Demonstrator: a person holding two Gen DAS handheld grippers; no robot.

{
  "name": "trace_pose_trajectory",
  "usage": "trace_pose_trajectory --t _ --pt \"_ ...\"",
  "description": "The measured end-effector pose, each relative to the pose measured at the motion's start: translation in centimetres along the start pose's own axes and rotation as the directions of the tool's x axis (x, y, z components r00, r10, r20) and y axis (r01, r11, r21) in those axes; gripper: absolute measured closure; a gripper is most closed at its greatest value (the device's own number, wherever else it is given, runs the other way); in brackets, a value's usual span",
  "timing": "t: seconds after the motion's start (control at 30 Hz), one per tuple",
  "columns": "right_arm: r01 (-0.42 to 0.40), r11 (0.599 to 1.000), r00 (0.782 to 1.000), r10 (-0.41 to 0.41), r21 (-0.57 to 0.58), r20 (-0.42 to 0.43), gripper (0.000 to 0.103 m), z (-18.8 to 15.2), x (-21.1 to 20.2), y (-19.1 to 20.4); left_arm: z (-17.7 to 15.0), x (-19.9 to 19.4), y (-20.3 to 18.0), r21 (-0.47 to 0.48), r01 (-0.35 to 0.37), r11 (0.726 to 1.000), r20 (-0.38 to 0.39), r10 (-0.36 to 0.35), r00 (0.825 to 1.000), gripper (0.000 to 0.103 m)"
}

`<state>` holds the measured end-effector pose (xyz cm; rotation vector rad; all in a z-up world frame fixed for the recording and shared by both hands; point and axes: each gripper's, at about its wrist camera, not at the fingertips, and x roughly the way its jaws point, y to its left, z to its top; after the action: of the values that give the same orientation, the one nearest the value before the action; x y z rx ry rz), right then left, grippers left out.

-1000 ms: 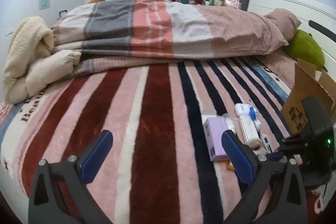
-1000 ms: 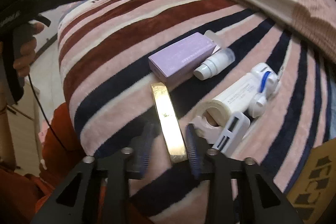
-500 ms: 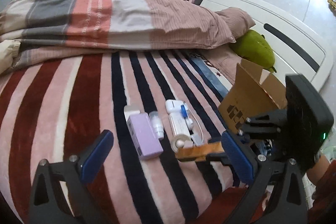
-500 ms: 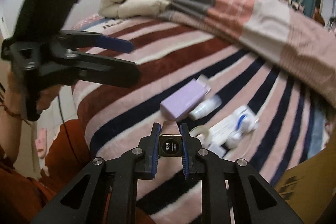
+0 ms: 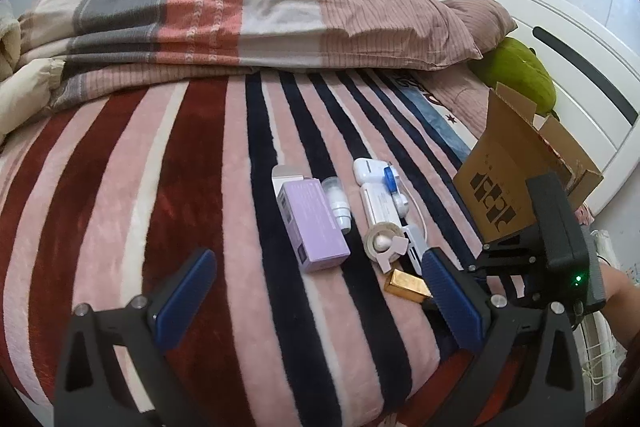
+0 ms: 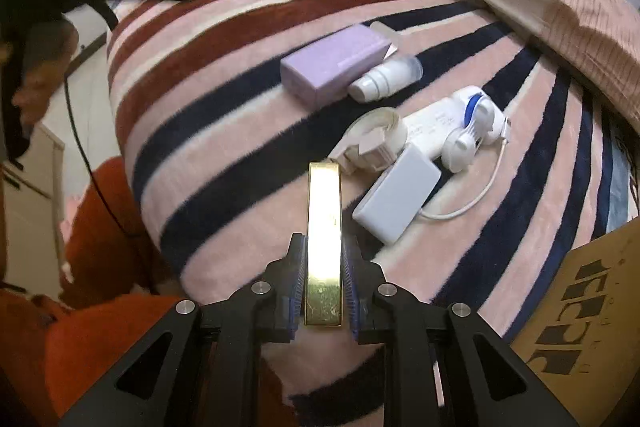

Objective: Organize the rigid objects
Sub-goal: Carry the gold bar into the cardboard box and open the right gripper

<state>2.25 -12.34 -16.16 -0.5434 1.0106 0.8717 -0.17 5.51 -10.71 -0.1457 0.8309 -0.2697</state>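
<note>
**On the striped bed: one gold bar pinched, five items lying loose**

On the striped blanket (image 5: 200,155) near the bed's front edge lies a small cluster of things. Counted in the right wrist view: one purple box (image 6: 332,65), one small white pump bottle (image 6: 384,79) touching its side, one roll of tape (image 6: 374,135), one white device with a blue ring (image 6: 460,127) trailing a white cable (image 6: 480,195), and one pale flat power bank (image 6: 398,201). A sixth thing, the gold bar (image 6: 324,227), is pinched between the blue pads (image 6: 299,279) of the right gripper (image 6: 324,287), its far end reaching toward the tape roll, just beside the power bank.

The left gripper (image 5: 316,303) hangs with its jaws spread wide and nothing between them, over the blanket in front of the cluster. One open cardboard box (image 5: 516,171) stands to the right of the items, near the white headboard (image 5: 560,39).

The wide red and pink stripes to the left of the purple box carry nothing, up to the folded quilt (image 5: 224,7) at the back. The blanket curves away at the front edge, close under both grippers.

From the left wrist view, only the gold bar's end shows, the rest hidden behind the left gripper's right finger; the power bank is mostly hidden there too. Whether the bar rests on the blanket or is held above it cannot be told. The cardboard box is cut off at the right wrist frame's corner, and its inside is barely visible.
</note>
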Motion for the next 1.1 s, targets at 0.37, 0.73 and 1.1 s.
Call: trace_pose_trajectory --t 0.37,0.73,1.1 --pt "0.02 1.0 0.993 -0.021 0.009 0.117 0.09 1.9 -2.0 0.7 0.5 -1.2 -0.9 0.018 0.093 0.995 0.01 -0.094 0.996 0.001" --pt "0.056 0.998 0.896 -0.053 0.007 0.44 0.09 3.9 -13.7 0.1 8.2 -2.7 -8.2 0.132 0.33 0.935 0.044 -0.338 0.94 0.068" --pt "0.121 0.951 0.858 -0.243 0.283 0.451 0.09 -1.5 -19.7 -8.7 14.5 3.3 -21.4 0.291 0.434 0.853 -0.097 -0.425 0.9 0.068"
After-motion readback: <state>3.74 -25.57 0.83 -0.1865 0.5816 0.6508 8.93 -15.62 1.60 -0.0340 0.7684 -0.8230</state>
